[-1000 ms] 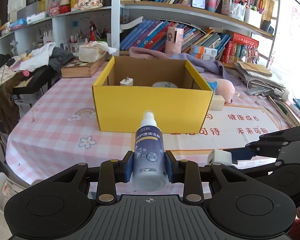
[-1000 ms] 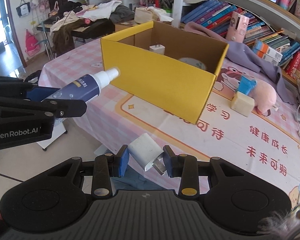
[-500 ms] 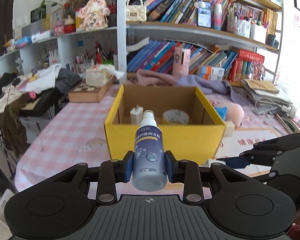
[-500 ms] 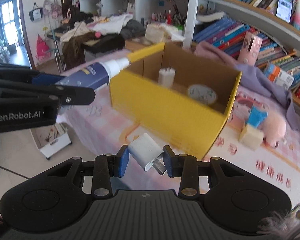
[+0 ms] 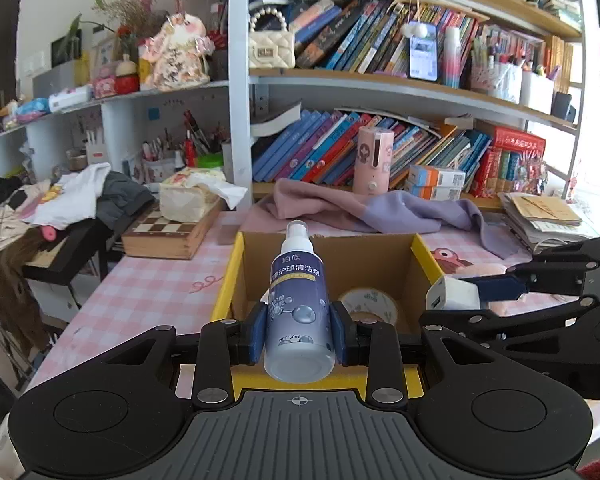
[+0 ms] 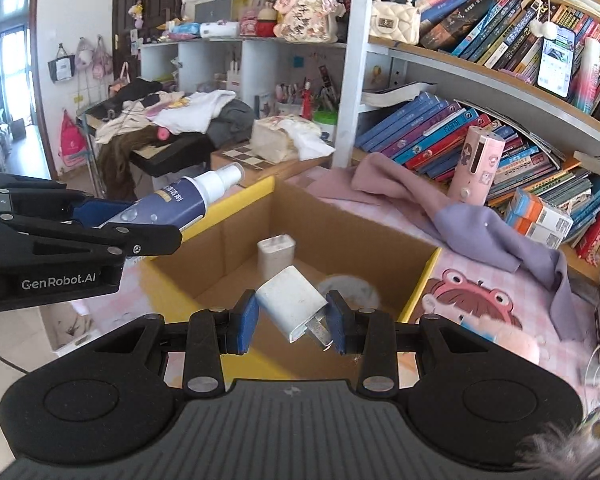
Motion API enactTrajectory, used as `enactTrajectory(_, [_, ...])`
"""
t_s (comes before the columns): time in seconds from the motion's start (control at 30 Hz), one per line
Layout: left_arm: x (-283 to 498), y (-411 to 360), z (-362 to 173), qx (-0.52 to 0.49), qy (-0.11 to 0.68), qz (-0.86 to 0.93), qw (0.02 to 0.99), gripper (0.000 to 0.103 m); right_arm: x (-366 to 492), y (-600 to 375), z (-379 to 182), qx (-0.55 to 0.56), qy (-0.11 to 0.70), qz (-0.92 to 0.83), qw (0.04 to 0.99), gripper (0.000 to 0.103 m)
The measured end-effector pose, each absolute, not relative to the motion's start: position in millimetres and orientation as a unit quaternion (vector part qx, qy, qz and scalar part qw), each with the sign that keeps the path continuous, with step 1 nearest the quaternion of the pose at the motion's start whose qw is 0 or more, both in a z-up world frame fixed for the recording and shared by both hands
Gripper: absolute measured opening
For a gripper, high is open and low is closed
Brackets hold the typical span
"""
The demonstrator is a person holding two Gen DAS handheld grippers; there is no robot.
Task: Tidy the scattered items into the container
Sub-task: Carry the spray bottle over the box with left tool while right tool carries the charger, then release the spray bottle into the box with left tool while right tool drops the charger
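My left gripper is shut on a dark blue spray bottle with a white cap, held over the near edge of the yellow cardboard box. My right gripper is shut on a white charger plug, its prongs pointing down to the right, above the open box. Inside the box stand another white charger and a roll of tape. In the right wrist view the left gripper holds the bottle at the box's left wall. The right gripper's fingers carry the plug in the left wrist view.
The box sits on a pink checked tablecloth. Behind it lie a lilac cloth, a pink cylinder device and a chessboard box with tissues. A pink plush toy lies right of the box. Bookshelves fill the back.
Both grippers have risen and moved forward with their loads, from in front of the box's near wall to above its opening. The box interior now shows from above.
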State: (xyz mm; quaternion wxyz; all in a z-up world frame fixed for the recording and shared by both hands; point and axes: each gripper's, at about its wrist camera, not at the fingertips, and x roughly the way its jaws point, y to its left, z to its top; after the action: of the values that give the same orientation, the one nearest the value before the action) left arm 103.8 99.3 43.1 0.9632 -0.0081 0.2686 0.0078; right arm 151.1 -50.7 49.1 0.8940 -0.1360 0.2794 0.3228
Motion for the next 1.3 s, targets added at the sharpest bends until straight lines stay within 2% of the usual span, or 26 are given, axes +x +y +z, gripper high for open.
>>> enactTrajectory(0.47, [194.0,95.3,-12.1,0.028,0.375,0.008,0.927,0.031,257.5,-14.2,-4.6,-0.207,0.355,0.350,0.842,0.035])
enactTrajectory(0.87, [213.5,99.9,-39.5,0.044,0.432,0.000,0.901,0.031,262.4,9.0,-31.7,-0.247,0.407,0.388,0.789,0.035])
enactTrajectory(1.2, [211.0,104.8,-36.9,0.040,0.429,-0.003,0.903,0.029,259.6,15.7,-36.3,-0.259,0.412,0.385,0.784,0.035])
enactTrajectory(1.3, [207.3,102.2,-31.5,0.044,0.415,-0.009,0.909,0.033,259.6,13.8,-33.9,-0.252,0.407,0.381,0.791,0.046])
